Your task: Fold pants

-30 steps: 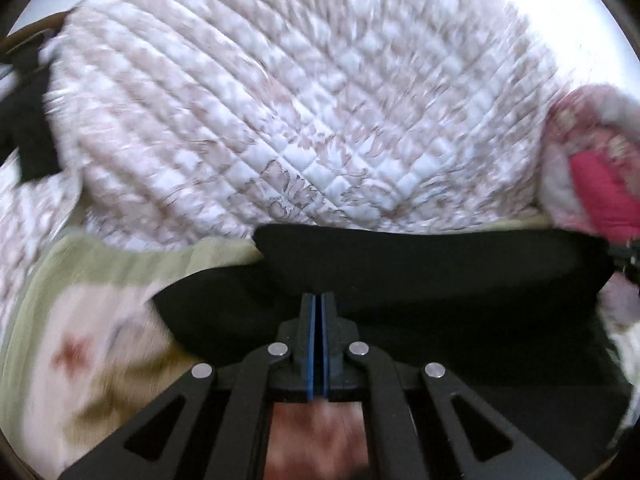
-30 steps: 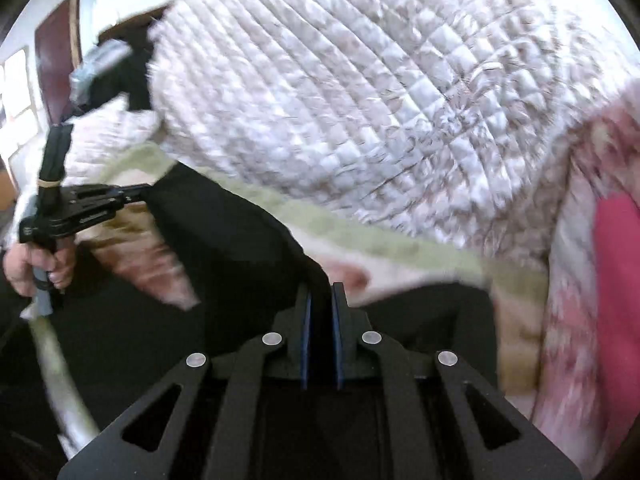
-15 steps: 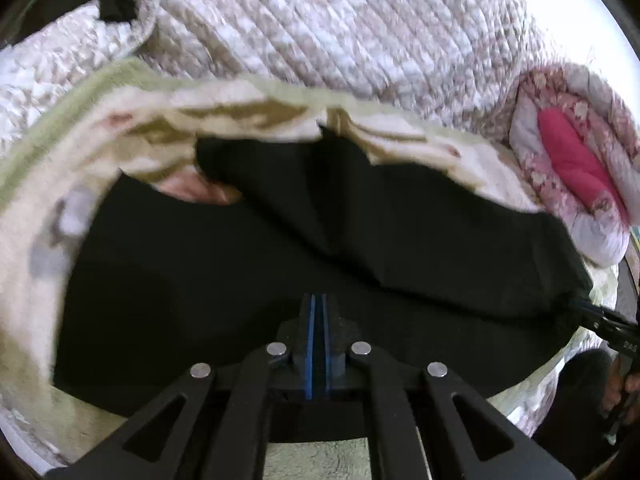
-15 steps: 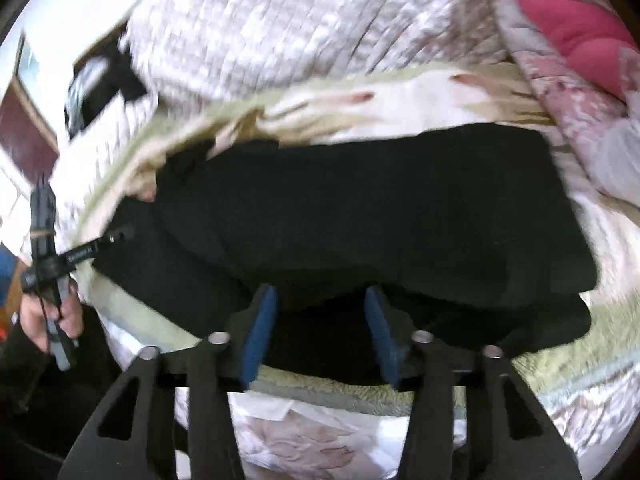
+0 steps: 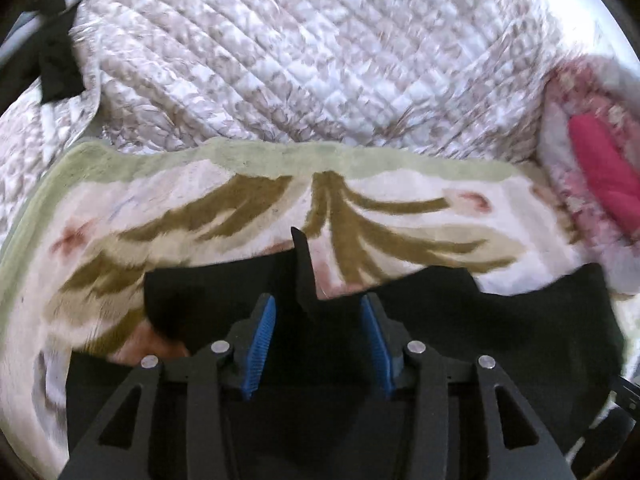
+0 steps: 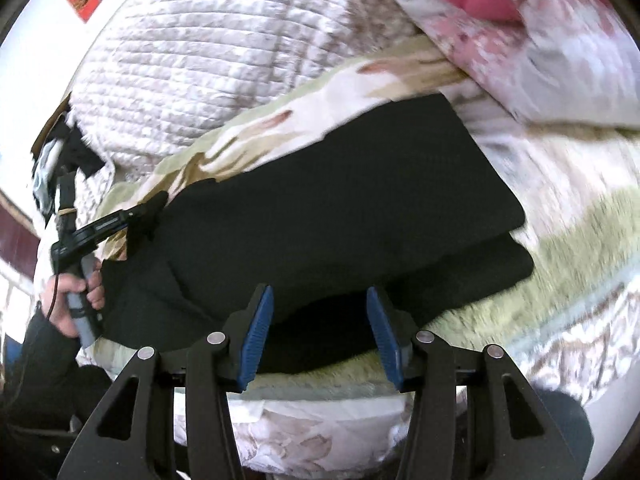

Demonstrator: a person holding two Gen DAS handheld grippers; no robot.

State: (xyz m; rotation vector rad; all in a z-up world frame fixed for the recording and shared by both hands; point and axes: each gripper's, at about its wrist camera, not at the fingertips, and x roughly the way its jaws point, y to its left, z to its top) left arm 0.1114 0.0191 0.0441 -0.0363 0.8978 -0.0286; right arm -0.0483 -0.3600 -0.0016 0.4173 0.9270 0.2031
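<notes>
black pants (image 6: 360, 208) lie folded on the blanket (image 5: 248, 200).
left gripper (image 5: 318, 324) and right gripper (image 6: 320, 324) both spread at the near edge.

We see plain black pants (image 6: 344, 216) on a cream blanket (image 5: 224, 208) with olive leaf shapes, small pinkish marks and a pale green border. Behind lies a white quilt (image 5: 304, 52) with a faded brown print in diamond stitching. A floral pink-and-white cushion (image 5: 592, 176) has a hot-pink centre.

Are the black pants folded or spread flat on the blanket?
Folded: in the right wrist view the black pants lie doubled, one layer over another, edges stacked at the right.
</notes>
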